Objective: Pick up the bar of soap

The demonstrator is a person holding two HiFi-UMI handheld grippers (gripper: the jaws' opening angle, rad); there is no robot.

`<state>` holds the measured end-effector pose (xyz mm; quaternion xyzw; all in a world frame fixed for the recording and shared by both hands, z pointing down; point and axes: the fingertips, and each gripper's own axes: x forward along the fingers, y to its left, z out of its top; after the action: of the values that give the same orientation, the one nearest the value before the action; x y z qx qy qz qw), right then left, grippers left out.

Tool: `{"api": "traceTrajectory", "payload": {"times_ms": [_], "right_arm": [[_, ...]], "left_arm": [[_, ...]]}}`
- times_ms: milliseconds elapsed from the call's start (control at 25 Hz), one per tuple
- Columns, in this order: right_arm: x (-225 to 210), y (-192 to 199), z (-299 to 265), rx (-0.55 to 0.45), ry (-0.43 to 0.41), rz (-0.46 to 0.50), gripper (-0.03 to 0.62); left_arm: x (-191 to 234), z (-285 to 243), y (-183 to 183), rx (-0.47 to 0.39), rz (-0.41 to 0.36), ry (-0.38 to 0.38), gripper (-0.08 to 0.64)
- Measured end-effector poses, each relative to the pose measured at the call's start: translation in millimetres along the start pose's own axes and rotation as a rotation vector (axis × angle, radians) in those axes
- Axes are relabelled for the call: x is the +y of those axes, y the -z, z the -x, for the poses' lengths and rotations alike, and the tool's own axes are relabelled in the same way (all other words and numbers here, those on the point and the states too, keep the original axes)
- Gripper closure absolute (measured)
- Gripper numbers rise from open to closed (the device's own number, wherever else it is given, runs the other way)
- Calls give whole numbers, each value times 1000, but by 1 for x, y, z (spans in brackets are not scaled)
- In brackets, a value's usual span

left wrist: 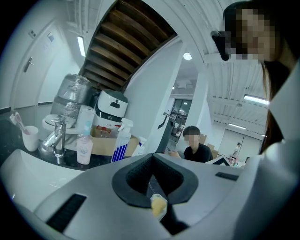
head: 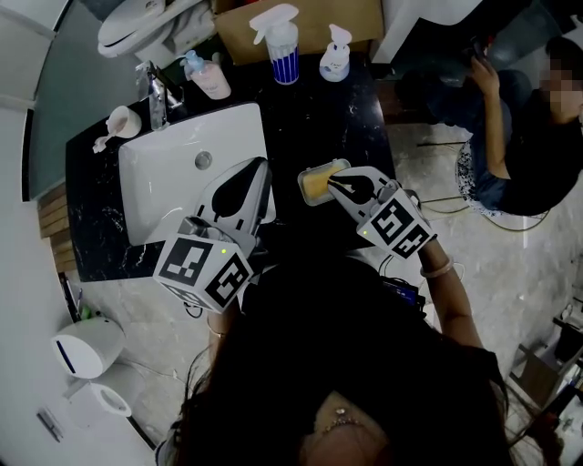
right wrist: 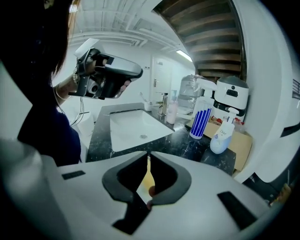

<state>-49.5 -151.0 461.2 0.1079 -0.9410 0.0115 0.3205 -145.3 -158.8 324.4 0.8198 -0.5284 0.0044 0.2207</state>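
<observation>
The pale yellow, rectangular bar of soap [head: 318, 185] sits in a clear dish [head: 301, 181] at the sink's [head: 164, 187] three o'clock. The right gripper [head: 335, 187], at the soap's three o'clock, and the left gripper [head: 263, 167] both have their tongs pressed together.

**Where everything sits around our sink**

We find the sink basin [head: 173, 187] set into the left part of the countertop [head: 314, 118]. The faucet [head: 157, 98] stands behind its left corner, and a cup [head: 123, 121] is left of the faucet. A pump bottle [head: 211, 80] stands behind the basin. To its right come a spray bottle [head: 282, 53] and a smaller bottle [head: 334, 58], both before a cardboard box [head: 314, 23]. The bar of soap [head: 319, 184] lies in a dish [head: 301, 186] just right of the basin. Our left gripper [head: 261, 167] hangs over the basin's right edge, and our right gripper [head: 339, 189] is at the soap.
</observation>
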Motion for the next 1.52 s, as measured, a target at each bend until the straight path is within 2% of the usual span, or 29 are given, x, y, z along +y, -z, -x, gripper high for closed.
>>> {"api": "traceTrajectory", "payload": {"times_ms": [360, 440, 960, 1520], "right_arm": [[4, 14, -13, 126, -44, 122, 580], [4, 16, -17, 151, -55, 141, 551], [11, 30, -35, 266, -121, 257, 483], [14, 45, -47, 407, -210, 374, 439]], "left_arm": [[8, 7, 2, -1, 9, -11, 552], [10, 9, 2, -2, 12, -15, 552], [22, 17, 5, 3, 24, -32, 552], [28, 16, 5, 8, 33, -29, 552]]}}
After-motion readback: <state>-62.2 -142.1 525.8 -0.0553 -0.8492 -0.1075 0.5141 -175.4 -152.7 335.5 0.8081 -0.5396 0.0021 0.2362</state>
